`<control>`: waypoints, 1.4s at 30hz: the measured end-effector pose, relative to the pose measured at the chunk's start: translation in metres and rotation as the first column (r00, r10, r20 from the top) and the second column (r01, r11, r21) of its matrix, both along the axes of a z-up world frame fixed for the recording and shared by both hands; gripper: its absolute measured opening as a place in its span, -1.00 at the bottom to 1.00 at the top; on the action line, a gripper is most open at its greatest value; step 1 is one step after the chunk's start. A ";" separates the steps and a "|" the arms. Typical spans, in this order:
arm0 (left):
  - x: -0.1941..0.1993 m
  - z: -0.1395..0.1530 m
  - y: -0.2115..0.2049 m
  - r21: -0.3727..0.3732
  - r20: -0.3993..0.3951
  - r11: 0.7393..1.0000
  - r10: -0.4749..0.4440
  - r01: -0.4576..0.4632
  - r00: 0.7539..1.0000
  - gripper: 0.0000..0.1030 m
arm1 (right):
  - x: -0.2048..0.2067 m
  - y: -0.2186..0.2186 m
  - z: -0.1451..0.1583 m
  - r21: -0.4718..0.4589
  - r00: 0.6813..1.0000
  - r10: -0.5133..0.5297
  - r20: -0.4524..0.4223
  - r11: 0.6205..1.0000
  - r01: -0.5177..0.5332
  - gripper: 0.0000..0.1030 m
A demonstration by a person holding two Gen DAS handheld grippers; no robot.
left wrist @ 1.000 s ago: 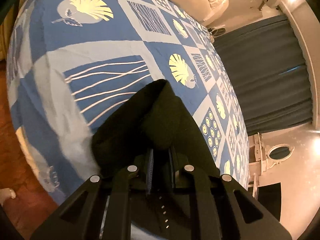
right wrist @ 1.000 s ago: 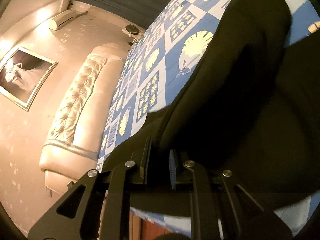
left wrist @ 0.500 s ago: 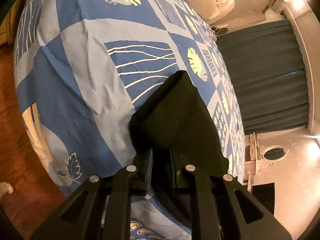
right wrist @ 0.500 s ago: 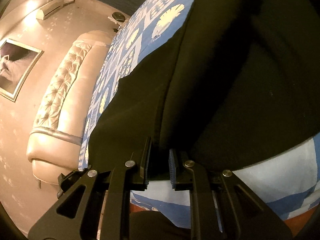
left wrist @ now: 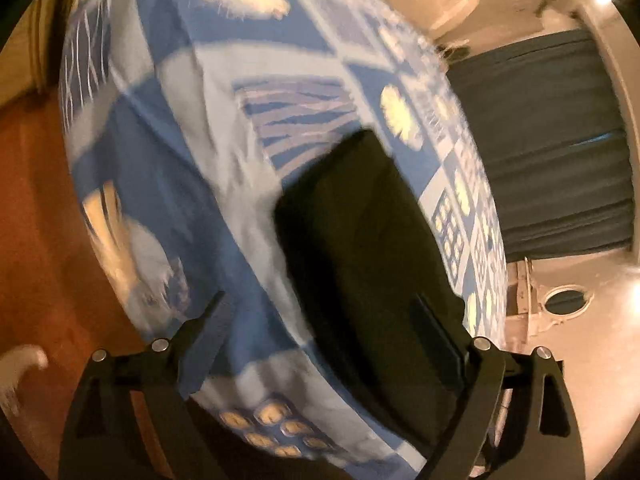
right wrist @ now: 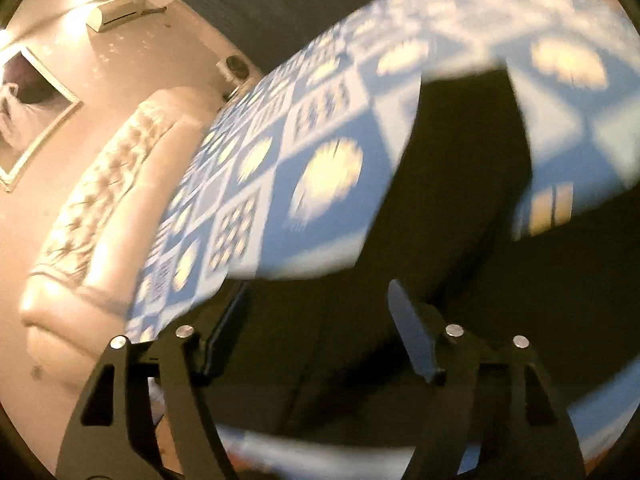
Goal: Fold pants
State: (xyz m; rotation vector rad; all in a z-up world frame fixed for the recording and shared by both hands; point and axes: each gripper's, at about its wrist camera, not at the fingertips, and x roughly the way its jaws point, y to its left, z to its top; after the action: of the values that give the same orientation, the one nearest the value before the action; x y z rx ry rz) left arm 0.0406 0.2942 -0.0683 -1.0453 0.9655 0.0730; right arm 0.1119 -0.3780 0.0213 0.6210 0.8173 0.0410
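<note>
- Left hand-held gripper (left wrist: pixel 320 344): jaws wide and opening. Its two fingers stand far apart at the lower left and lower right of the left wrist view. Nothing is pinched; the left finger (left wrist: pixel 208 340) lies over bare bedspread, while the right one overlaps the dark cloth in the picture, and contact cannot be confirmed.
- Right hand-held gripper (right wrist: pixel 320 328): jaws also well apart and opening. Black cloth fills the gap between the fingers in the right wrist view, but neither pad presses on it.
- Pants (left wrist: pixel 372 248): a black, flattened bundle lying on the bed (left wrist: pixel 168 184), just ahead of both grippers. In the left wrist view its long axis runs from lower right up toward centre frame, ending in a squared edge.
- In the right wrist view the pants (right wrist: pixel 460 168) stretch from the bottom up toward the upper right.
- Judgement: the garment appears released onto the patterned blue bedspread. Which gripper is nearer cannot be settled; both views are blurred.
- Far field: curtain (left wrist: pixel 552 140) at right, padded headboard (right wrist: pixel 100 208) at left.
</note>
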 end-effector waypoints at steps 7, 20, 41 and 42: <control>0.005 0.013 -0.024 0.188 0.009 0.982 -0.017 0.015 1.000 0.70 | 0.164 -0.048 -0.023 -0.285 0.969 -0.155 -0.194 0.954 0.095 0.47; 0.012 -0.065 -0.019 -0.013 -0.142 1.000 0.003 -0.005 0.990 0.91 | 0.204 -0.098 -0.087 -0.343 0.921 -0.223 -0.320 0.933 0.107 -0.84; 0.011 0.056 -0.134 0.265 0.015 0.925 -0.285 0.272 0.958 0.91 | -0.146 -0.235 -0.010 0.056 0.956 -0.291 0.037 0.956 0.289 -0.85; 0.013 0.063 -0.151 0.279 0.034 0.913 -0.318 0.297 0.947 0.91 | -0.154 -0.240 -0.015 0.065 0.956 -0.293 0.020 0.954 0.291 -0.85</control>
State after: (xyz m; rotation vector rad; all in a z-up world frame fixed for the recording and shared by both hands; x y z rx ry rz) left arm 0.0535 0.1427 -0.0054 -0.6306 1.0063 -0.0953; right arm -0.0423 -0.6184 0.0062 0.7928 0.6902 -0.1948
